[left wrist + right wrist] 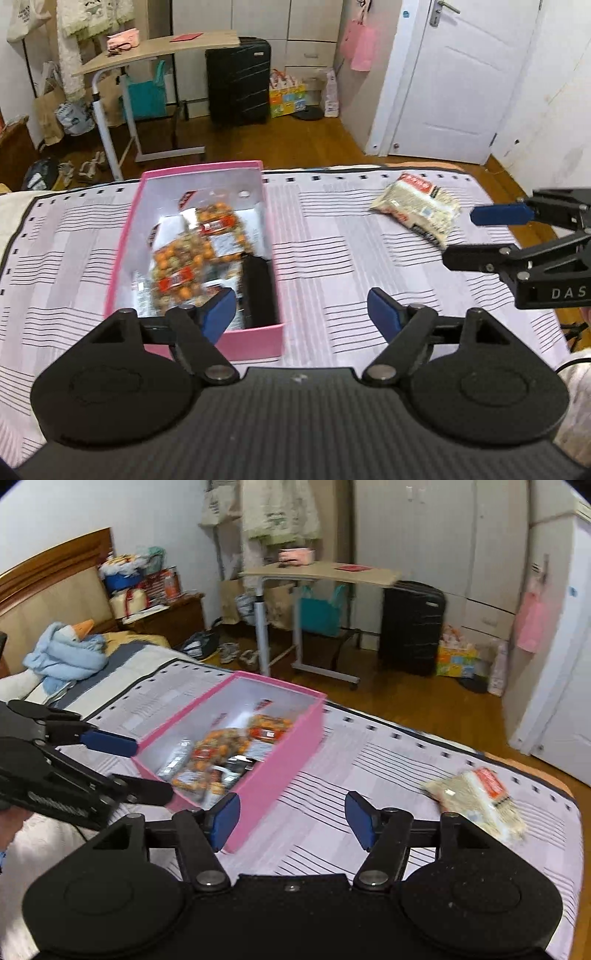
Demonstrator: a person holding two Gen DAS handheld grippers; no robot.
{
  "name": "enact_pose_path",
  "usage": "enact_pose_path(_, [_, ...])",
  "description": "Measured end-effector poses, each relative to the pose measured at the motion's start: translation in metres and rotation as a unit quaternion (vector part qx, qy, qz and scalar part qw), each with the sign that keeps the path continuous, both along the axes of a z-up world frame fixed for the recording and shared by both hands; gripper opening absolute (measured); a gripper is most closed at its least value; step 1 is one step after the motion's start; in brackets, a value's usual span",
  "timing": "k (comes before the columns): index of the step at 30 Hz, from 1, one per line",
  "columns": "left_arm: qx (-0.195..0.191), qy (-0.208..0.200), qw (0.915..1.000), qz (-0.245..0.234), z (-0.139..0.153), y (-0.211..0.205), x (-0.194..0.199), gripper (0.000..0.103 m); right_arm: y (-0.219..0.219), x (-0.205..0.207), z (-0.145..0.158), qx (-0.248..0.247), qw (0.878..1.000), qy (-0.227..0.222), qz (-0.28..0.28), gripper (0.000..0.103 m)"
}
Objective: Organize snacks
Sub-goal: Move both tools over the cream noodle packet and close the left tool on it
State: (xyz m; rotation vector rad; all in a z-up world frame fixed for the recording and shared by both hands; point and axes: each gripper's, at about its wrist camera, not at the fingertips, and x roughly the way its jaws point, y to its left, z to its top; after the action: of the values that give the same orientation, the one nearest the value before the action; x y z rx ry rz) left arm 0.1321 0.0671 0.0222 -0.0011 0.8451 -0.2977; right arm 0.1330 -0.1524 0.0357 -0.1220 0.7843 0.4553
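Both claws hang open and empty over the bed
Orange snack packs lie inside the pink box; a pale packet lies apart on the striped bedspread, near the right claw, left claw

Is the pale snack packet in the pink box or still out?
Out. The pale packet lies flat on the bedspread, apart from the pink box.

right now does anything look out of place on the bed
One pale snack packet lies alone on the striped bed cover, askew near the far right corner, apart from the pink box where the other snack packets sit. Both grippers are open and empty.
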Motion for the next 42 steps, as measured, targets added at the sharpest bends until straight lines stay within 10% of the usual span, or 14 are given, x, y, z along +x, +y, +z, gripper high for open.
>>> enact_pose_path(6, [-0.03,0.012,0.9995,0.004,-0.004,-0.038,0.023,0.087,-0.055,0.016,0.004,0.008,0.998,-0.017,-0.056,0.086])
enact_pose_path(21, [-0.101,0.042,0.9927,0.051,-0.085,-0.149,0.131,0.085,-0.173,0.142,-0.073,0.085,0.988,-0.001,-0.129,0.087])
enact_pose_path(42, [-0.278,0.13,0.9449,0.114,-0.214,-0.216,0.213,0.067,-0.216,0.199,-0.185,0.035,0.996,0.015,-0.077,0.095])
